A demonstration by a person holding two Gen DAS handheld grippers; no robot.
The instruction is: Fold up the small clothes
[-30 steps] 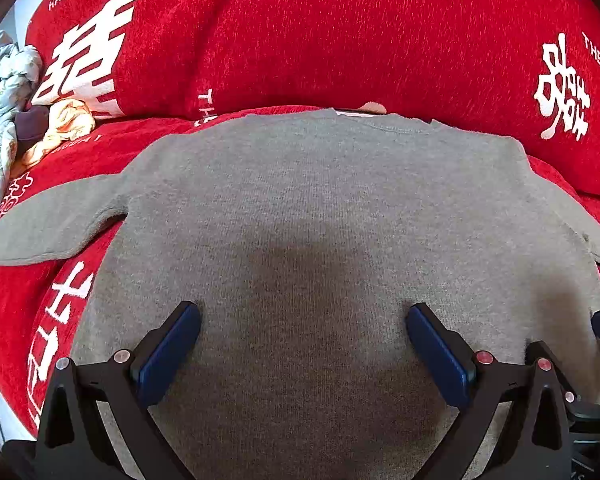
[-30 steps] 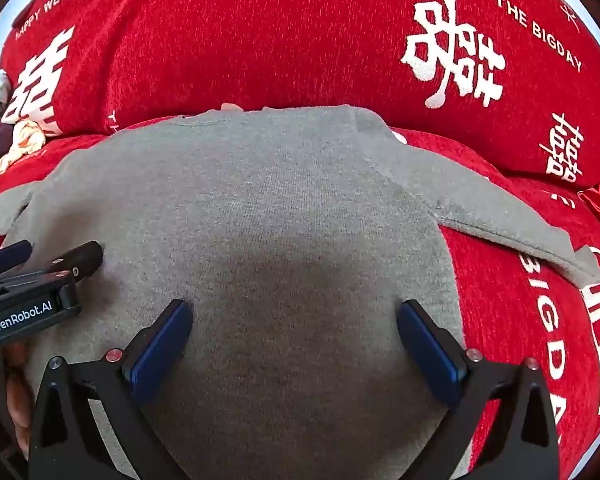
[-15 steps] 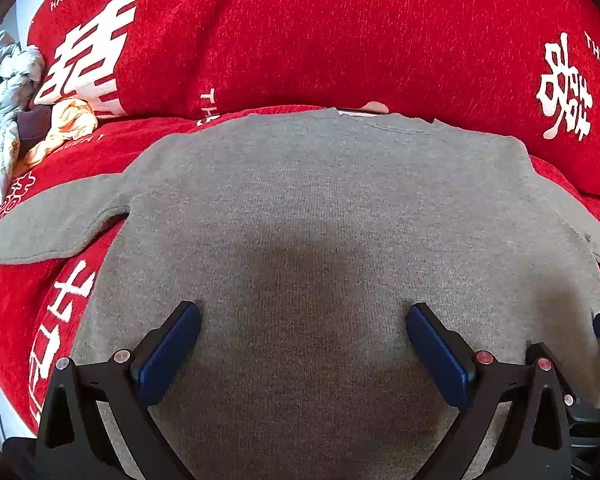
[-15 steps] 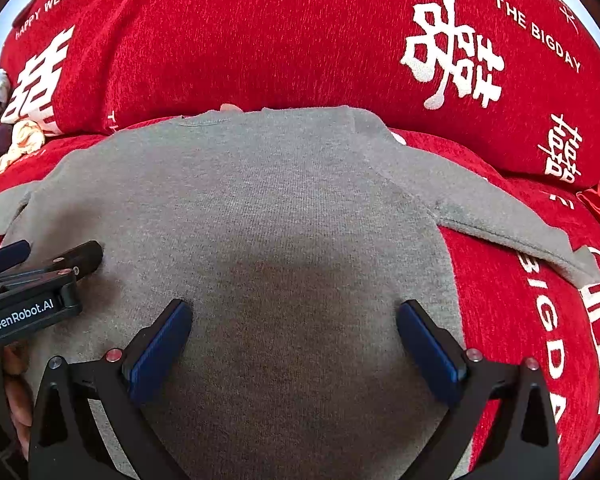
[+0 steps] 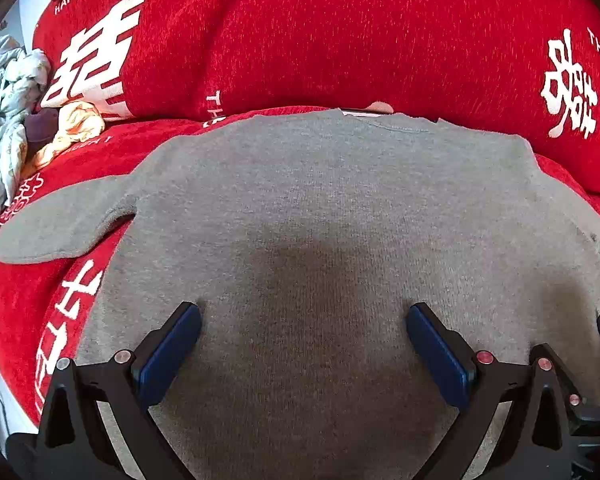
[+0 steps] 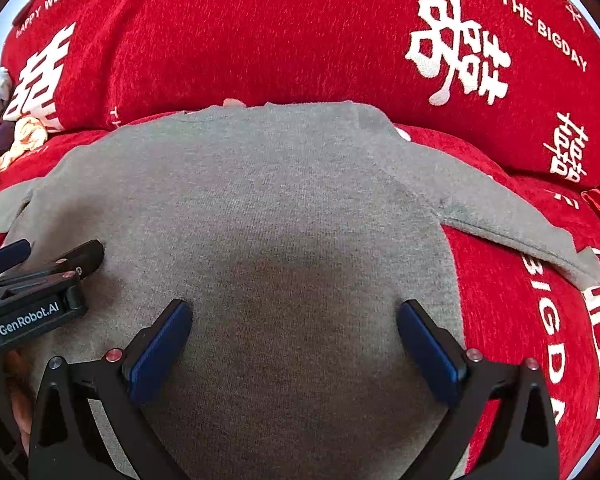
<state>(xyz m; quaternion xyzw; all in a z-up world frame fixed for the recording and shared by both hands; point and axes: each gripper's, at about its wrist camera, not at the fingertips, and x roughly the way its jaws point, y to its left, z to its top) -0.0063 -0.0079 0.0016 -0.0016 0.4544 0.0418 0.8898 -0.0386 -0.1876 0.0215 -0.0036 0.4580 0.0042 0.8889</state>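
Grey sweater (image 5: 340, 216) flat, left gripper (image 5: 304, 332) and right gripper (image 6: 294, 330) jaws wide apart, empty.

Bright, even daylight renders both fisheye views sharp, with a soft dark shadow pooled on the sweater (image 5: 324, 208) between the fingers, strong barrel bending and black vignetting at the corners, and no glare or motion blur showing anywhere.
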